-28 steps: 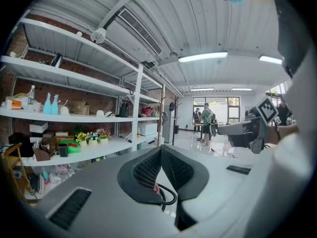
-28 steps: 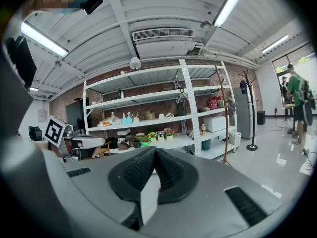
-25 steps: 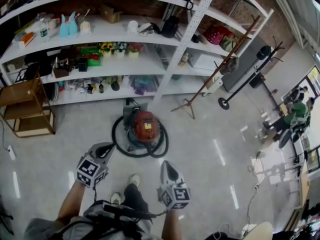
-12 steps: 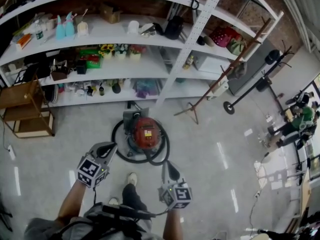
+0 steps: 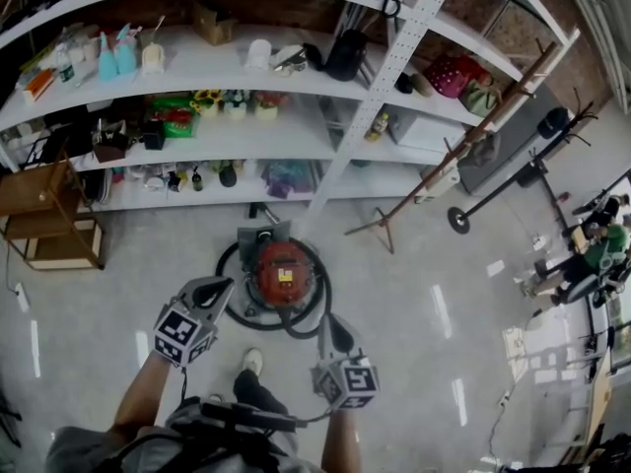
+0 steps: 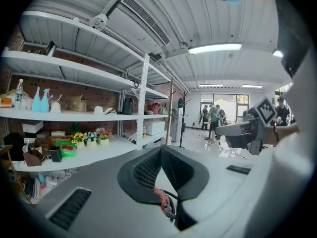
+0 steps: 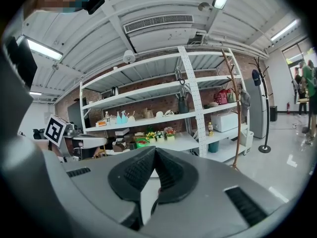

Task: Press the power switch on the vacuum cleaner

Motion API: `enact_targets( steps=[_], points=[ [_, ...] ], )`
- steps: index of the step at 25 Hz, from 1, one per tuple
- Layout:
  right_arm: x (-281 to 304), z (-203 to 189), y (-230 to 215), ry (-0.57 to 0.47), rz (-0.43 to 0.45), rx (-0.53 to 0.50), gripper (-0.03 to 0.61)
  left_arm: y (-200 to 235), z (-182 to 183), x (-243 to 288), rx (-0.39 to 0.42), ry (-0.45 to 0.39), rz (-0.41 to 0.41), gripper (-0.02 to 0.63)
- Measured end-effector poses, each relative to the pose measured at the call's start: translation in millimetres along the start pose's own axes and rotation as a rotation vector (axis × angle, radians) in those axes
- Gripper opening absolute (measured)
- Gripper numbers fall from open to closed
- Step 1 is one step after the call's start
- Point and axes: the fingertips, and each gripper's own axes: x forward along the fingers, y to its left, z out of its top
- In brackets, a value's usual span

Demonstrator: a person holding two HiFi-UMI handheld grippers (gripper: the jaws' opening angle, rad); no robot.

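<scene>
The vacuum cleaner (image 5: 283, 268) is a red round canister with a black hose coiled around it. It stands on the floor before the shelves, at the centre of the head view. My left gripper (image 5: 219, 286) hangs just left of it, jaws shut and empty. My right gripper (image 5: 332, 325) is lower right of the canister, also shut with nothing held. In the left gripper view the shut left gripper (image 6: 161, 151) covers most of the floor, and a sliver of the red vacuum cleaner (image 6: 162, 199) shows under the tips. The right gripper (image 7: 155, 152) points at the shelves.
Long white shelves (image 5: 246, 131) full of small goods run behind the vacuum. A wooden side table (image 5: 49, 215) stands at the left. A wooden coat stand (image 5: 434, 161) and a black one (image 5: 513, 170) stand at the right. People (image 5: 592, 254) sit at far right. My shoes (image 5: 249, 363) are behind the grippers.
The view has closed in on the vacuum, which now sits nearer both grippers. The right gripper has moved forward, closer to the hose. Both jaws stay shut.
</scene>
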Motion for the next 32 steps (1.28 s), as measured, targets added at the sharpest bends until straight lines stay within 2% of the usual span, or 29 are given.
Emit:
enact_targets(
  steps=[7,12,18,25,32],
  points=[
    [27.2,1.0,-38.3,0.008,0.038,0.009,0.005,-3.0,-0.4,45.0,-0.014,0.035,0.0,0.009],
    [45.6,5.4,-57.1,0.001,0.082,0.013,0.005,-3.6,7.4,69.9,-0.016,0.027,0.018,0.009],
    [77.3,-7.4,-71.7,0.024,0.098,0.004,0.005,14.5,-0.8,98.2,-0.013,0.043,0.038,0.008],
    [112.2,-43.5,-80.1,0.056,0.101,0.031,0.005,29.6,-37.7,129.4,-0.044,0.093,0.006,0.008],
    [150.1,-90.4,-84.1,0.114,0.109,0.083,0.005,58.0,-95.0,154.4,-0.102,0.161,-0.007,0.009]
  ],
)
